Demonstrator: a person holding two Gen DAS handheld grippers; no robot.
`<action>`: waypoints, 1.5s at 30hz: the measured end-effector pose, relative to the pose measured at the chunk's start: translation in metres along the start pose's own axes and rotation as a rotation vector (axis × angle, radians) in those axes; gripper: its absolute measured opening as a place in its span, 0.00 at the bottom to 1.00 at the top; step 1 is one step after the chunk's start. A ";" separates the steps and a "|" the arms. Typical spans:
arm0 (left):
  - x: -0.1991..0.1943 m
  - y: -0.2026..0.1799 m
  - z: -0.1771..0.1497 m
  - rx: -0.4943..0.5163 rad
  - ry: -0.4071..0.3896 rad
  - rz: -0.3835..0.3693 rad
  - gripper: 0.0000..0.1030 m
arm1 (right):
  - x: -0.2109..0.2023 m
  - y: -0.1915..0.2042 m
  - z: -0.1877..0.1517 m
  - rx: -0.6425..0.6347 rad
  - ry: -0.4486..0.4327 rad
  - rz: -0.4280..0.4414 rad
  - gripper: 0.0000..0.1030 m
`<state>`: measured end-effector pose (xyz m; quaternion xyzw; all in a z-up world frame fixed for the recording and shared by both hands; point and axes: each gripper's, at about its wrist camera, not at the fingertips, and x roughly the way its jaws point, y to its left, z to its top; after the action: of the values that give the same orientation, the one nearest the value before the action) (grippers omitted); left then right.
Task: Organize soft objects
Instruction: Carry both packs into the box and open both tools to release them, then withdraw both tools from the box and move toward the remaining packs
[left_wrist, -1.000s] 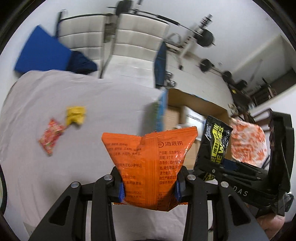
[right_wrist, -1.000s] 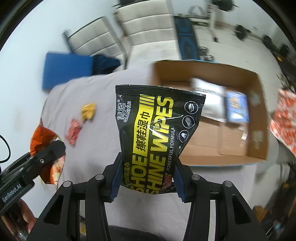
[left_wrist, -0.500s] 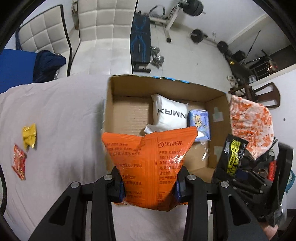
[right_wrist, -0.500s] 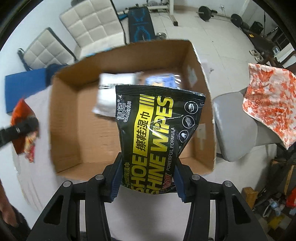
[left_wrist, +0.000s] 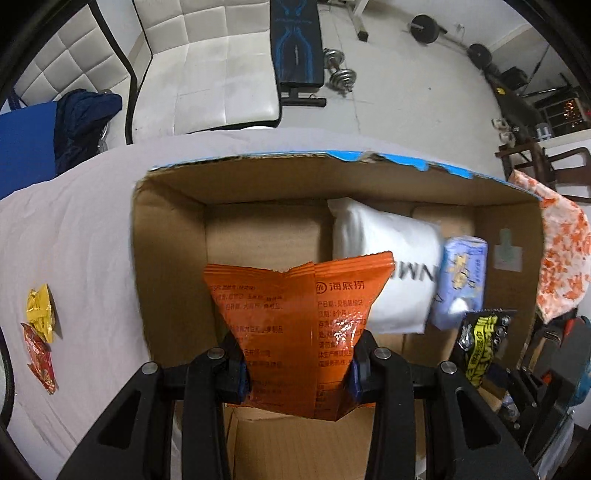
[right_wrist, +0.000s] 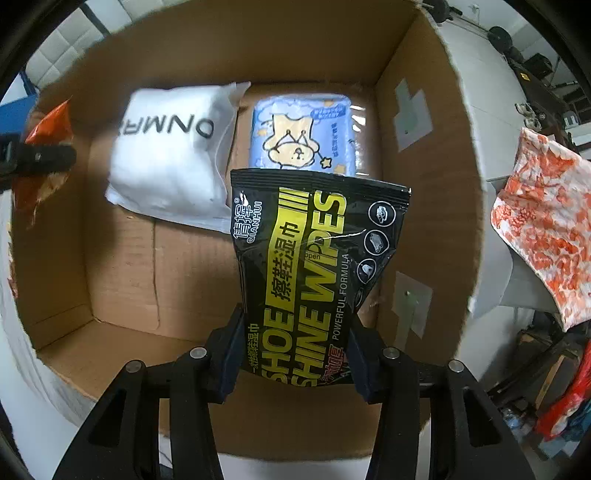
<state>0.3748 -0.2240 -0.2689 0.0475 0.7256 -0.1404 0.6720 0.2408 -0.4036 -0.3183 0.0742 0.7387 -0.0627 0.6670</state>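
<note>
Already 2 packs lie in the cardboard box (right_wrist: 436, 155); both tongs hover clamped, left (left_wrist: 297, 373) on orange bag (left_wrist: 295, 317), right (right_wrist: 295, 365) on wipes pack (right_wrist: 314, 266); 2 sachets (left_wrist: 38, 332) remain outside.

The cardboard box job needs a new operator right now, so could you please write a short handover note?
Left tool: shut on the orange snack bag, held over the cardboard box.
Right tool: shut on the black shoe wipes pack, also over the box.
Done: the white pouch and the blue tissue pack lie on the box floor.
Left: release both held packs into the box, then fetch the yellow packet and red packet lying on the tablecloth to the left of the box.
</note>
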 end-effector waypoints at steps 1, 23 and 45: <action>0.006 -0.002 0.003 0.009 0.003 0.012 0.35 | 0.003 0.000 0.002 0.000 0.004 0.002 0.50; 0.012 0.000 0.023 -0.001 -0.008 0.077 0.59 | 0.004 0.002 0.017 -0.006 0.057 -0.022 0.62; -0.079 -0.025 -0.104 0.071 -0.248 0.041 0.95 | -0.088 0.008 -0.032 0.029 -0.194 0.021 1.00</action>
<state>0.2757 -0.2102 -0.1814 0.0682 0.6304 -0.1571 0.7571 0.2199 -0.3919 -0.2277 0.0850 0.6688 -0.0731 0.7350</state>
